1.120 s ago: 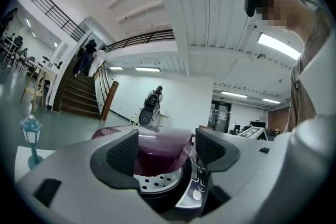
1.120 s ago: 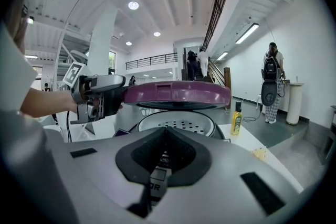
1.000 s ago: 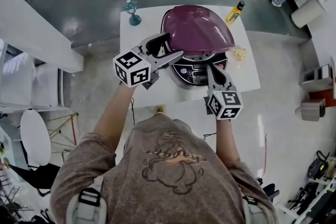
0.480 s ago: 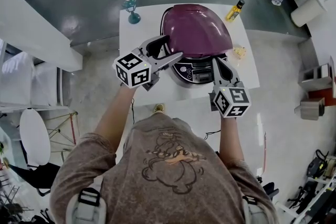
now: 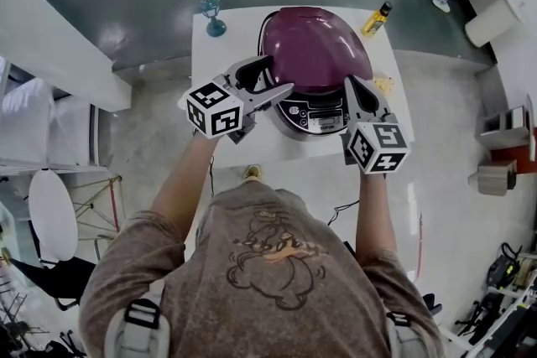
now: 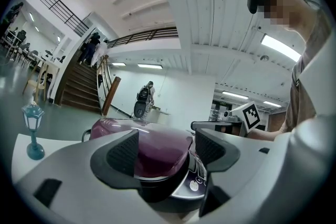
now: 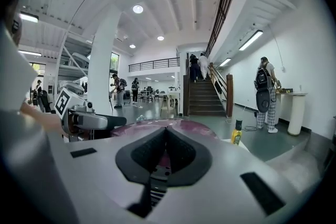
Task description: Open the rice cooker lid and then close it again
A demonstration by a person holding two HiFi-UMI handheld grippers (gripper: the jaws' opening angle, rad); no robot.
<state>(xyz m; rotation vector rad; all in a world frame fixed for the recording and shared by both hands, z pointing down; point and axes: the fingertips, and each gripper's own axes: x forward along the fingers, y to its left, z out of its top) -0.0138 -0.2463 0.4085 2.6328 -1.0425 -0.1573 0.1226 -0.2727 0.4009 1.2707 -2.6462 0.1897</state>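
We see a rice cooker with a glossy purple domed lid and a dark body [image 5: 315,50] standing at the middle of a white square table [image 5: 214,50], slightly to the far side. Its lid is down over the body, and a dark control panel with a small display and buttons [image 5: 315,117] faces the near edge. The dome catches bright reflections from the ceiling lights.

The left tool [image 5: 267,82] sits at the cooker's near left side, angled in towards it. Its two grey jaws with black pads are spread wide with nothing gripped. In the left gripper view the purple lid and the edge of the panel fill the gap beyond them, but we cannot tell whether either jaw touches the cooker. The left forearm reaches forward and slightly rightward from a brown sleeve.

The right tool [image 5: 353,90] is at the near right side of the cooker, pointing away from us, just beside the panel. Its jaws are pressed together on nothing. The right forearm runs almost straight forward.

A yellow bottle with a black cap [image 5: 376,18] stands at the far right corner, and a small teal lamp-post ornament [image 5: 211,17] at the far left corner
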